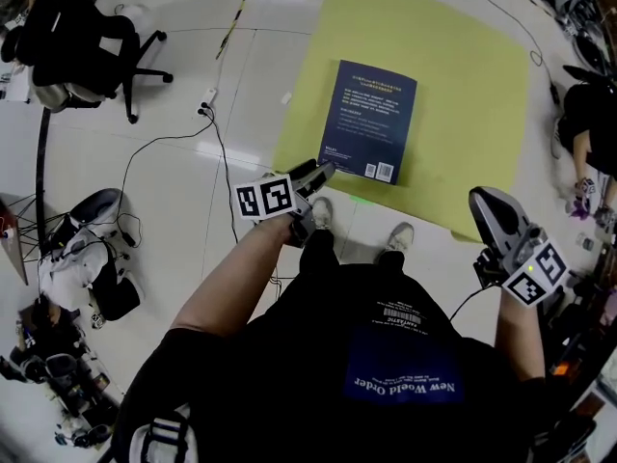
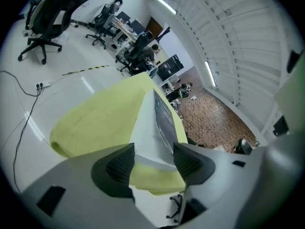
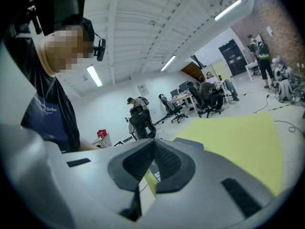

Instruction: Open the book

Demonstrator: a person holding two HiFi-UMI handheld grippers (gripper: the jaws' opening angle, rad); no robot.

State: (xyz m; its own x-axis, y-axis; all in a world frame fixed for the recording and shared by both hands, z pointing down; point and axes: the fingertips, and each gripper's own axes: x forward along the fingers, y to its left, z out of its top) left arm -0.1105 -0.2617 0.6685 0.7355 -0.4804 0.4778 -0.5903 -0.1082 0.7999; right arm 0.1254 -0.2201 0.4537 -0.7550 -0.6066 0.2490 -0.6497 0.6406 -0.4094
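Note:
A dark blue book (image 1: 368,119) lies shut, back cover up, on a yellow mat (image 1: 463,85) on the floor. My left gripper (image 1: 321,172) is at the book's near left corner. In the left gripper view its jaws (image 2: 153,163) stand wide apart around that corner: the white page block (image 2: 152,132) and the cover sit between the pads, and I see no squeeze on them. My right gripper (image 1: 482,201) hangs off the mat's near right edge, away from the book. Its pads (image 3: 152,156) meet with nothing between them.
The person's two shoes (image 1: 400,234) stand at the mat's near edge. A cable and power strip (image 1: 207,99) run across the white floor left of the mat. A black office chair (image 1: 87,41) stands far left, gear (image 1: 87,258) lies lower left, and another person (image 1: 588,123) sits at the right.

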